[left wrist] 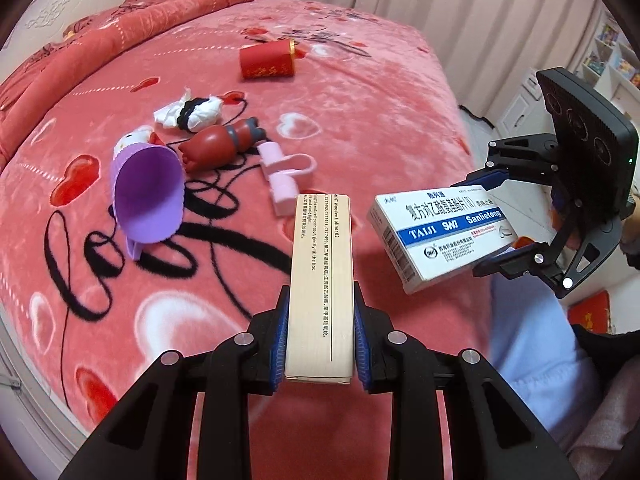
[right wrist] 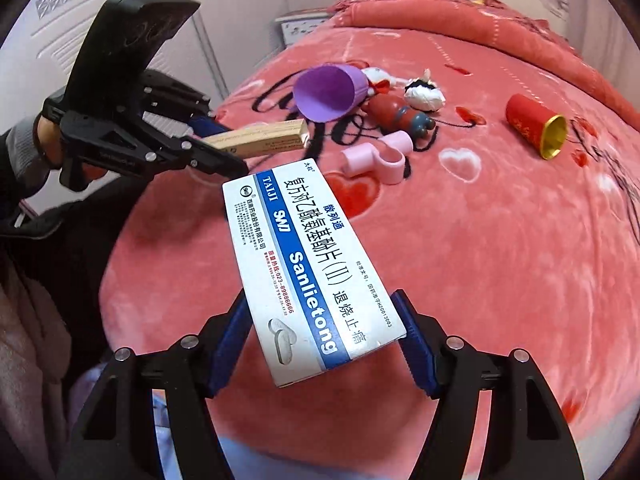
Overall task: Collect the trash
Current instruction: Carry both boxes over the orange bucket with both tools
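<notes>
The left gripper [left wrist: 320, 340] is clamped on a long beige lipliner box [left wrist: 321, 280], held in the air above the pink heart-print blanket [left wrist: 400, 120]. The right gripper [right wrist: 326, 344] grips a white-and-blue medicine box [right wrist: 308, 268] by its 2 long sides, tilted, also above the blanket. On the blanket, beyond the lipliner box, lie a purple cup [left wrist: 148, 196], a red-brown figurine [left wrist: 220, 144] beside it, a pink plastic clip [left wrist: 284, 176], and crumpled white tissue with a black band [left wrist: 192, 114]. Farther off lies a red tube with a gold cap [left wrist: 270, 60].
</notes>
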Tool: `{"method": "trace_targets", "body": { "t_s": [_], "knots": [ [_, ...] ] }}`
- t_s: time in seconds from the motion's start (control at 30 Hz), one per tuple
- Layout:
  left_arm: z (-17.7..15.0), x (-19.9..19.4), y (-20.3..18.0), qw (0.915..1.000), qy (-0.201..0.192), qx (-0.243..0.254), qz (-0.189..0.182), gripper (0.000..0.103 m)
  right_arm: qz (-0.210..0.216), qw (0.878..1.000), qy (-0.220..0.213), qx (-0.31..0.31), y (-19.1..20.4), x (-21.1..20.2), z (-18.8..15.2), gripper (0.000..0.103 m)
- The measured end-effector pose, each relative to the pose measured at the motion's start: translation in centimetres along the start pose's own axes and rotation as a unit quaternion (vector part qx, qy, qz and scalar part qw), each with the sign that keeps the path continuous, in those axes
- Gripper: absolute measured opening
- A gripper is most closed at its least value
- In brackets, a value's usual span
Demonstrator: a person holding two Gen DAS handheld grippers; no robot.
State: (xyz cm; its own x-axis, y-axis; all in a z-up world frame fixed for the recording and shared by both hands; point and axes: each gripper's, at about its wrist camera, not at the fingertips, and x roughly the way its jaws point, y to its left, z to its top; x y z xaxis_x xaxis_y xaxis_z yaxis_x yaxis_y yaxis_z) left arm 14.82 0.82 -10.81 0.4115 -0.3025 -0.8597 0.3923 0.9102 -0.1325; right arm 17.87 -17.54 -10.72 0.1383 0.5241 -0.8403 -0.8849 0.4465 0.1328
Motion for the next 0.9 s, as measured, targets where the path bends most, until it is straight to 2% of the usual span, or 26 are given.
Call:
{"method": "trace_targets", "body": {
  "t_s": [0.17, 0.33, 0.57, 0.77, 0.9],
  "knots": [
    [-1.7, -2.1, -2.1, 0.9996, -0.005, 0.028, -0.005, 0.029, -0.017, 1.0, -0.019, 0.012, 3.8, -2.6, -1.5, 0.069],
    [-3.2, -4.0, -4.4, 0.9984, -0.01, 0.054, -0.013, 0.029, -0.033, 0.997, -0.043, 0.051, 7.0, -5.2, -4.0, 0.069],
    [-3.4, -5.2, -8.2, 0.9942, -0.021, 0.102, -0.03, 0.029, -0.071, 0.988, -0.078, 0.109, 9.5, -9.1, -8.0, 0.069],
    [-1.5, -4.5, -13.8, 0.9832, -0.03, 0.168, -0.066, 0.029, -0.13, 0.968, -0.104, 0.187, 9.0, -13.8, -13.7, 0.069],
    [0.2, -2.6, -18.8, 0.9697, -0.028, 0.221, -0.101, 0.029, -0.169, 0.949, -0.113, 0.241, 8.5, -17.0, -18.4, 0.069]
  ]
}}
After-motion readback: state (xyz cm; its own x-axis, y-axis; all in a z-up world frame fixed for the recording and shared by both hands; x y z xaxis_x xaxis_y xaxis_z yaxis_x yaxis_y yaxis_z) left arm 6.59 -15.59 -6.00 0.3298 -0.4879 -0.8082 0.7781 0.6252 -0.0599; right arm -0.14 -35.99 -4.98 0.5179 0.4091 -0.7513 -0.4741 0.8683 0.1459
